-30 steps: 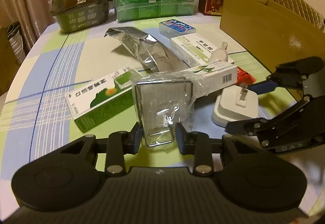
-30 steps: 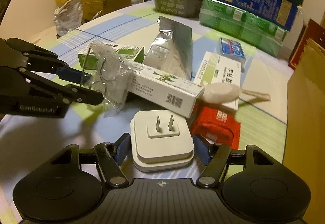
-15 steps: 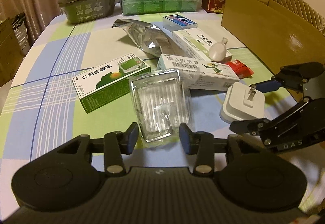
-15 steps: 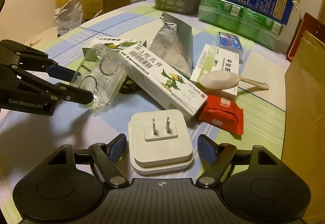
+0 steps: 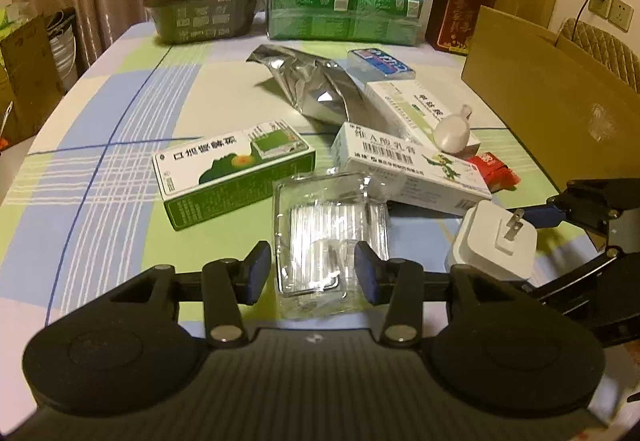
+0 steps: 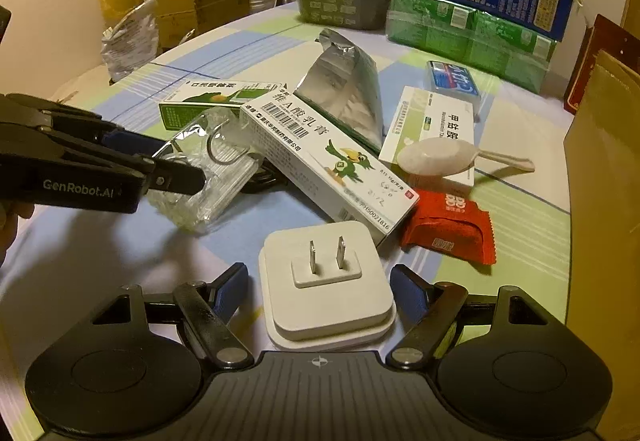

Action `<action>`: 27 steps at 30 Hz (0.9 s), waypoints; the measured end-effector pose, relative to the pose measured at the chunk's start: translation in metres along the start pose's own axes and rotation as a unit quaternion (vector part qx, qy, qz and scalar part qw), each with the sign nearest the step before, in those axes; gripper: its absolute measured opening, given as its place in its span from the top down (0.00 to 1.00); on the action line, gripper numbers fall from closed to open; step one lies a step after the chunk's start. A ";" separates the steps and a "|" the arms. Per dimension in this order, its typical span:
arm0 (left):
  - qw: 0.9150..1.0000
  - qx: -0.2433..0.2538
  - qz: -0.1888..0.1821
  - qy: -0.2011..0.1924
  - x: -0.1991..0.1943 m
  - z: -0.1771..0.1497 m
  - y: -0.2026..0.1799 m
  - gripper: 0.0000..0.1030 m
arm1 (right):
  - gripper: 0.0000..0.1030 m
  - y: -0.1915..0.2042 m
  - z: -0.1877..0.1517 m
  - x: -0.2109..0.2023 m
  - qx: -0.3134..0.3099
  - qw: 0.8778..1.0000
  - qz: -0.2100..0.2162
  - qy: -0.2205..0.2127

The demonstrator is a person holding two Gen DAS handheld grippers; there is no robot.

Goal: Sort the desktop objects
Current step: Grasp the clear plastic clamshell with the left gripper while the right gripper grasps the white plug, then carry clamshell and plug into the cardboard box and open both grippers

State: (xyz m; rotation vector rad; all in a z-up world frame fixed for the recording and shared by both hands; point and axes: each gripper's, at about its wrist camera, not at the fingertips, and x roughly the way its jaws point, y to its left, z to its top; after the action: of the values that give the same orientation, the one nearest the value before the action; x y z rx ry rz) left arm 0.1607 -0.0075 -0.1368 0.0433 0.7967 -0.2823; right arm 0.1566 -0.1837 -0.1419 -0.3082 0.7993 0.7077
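Note:
A clear plastic blister pack (image 5: pixel 328 241) lies flat on the tablecloth between the fingers of my left gripper (image 5: pixel 312 273), which is open around it without pressing it. It also shows in the right wrist view (image 6: pixel 208 169). A white plug adapter (image 6: pixel 326 281) lies prongs up between the fingers of my right gripper (image 6: pixel 320 293), which is open with gaps on both sides. The adapter also shows in the left wrist view (image 5: pixel 496 241). A white ointment box with a green bird (image 6: pixel 328 161) lies behind both.
A green medicine box (image 5: pixel 236 169), a silver foil bag (image 5: pixel 316 89), a white box with a plastic spoon (image 6: pixel 436 137), a red sachet (image 6: pixel 448 229) and a blue pack (image 5: pixel 380 63) lie on the table. A cardboard box (image 5: pixel 560 101) stands at the right. Cartons stand at the back.
My left gripper lowered the blister pack from upright to flat on the table and opened off it. My right gripper opened wider around the adapter.

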 end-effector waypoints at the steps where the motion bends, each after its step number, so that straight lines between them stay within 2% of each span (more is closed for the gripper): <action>1: 1.000 0.000 0.000 0.004 0.000 0.000 0.000 0.69 | 0.27 0.000 0.000 0.000 0.002 1.000 0.000 0.000; 5: 1.000 0.002 0.000 0.008 -0.001 -0.002 0.000 0.73 | 0.29 -0.001 0.000 0.001 0.008 1.000 0.002 0.000; 7: 1.000 0.002 0.001 0.009 -0.003 -0.002 -0.001 0.74 | 0.39 -0.001 0.000 0.000 0.010 1.000 0.001 -0.002; 12: 1.000 0.012 0.002 0.013 -0.010 -0.003 -0.005 0.75 | 0.40 -0.001 0.002 -0.004 0.011 1.000 -0.003 -0.004; 16: 1.000 -0.002 -0.002 0.015 -0.019 -0.008 -0.007 0.75 | 0.40 -0.001 0.005 -0.016 0.014 1.000 -0.003 -0.015; 21: 1.000 0.003 0.002 0.000 -0.041 -0.010 -0.020 0.75 | 0.40 0.002 0.013 -0.041 0.010 0.999 -0.014 -0.034; 27: 1.000 -0.013 0.007 -0.007 -0.067 -0.007 -0.030 0.75 | 0.40 -0.003 0.023 -0.082 0.013 0.997 -0.034 -0.062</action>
State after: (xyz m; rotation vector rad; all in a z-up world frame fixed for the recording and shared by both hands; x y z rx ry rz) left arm 0.1035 -0.0198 -0.0922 0.0236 0.7862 -0.2584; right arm 0.1317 -0.2119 -0.0657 -0.2645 0.6774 0.6454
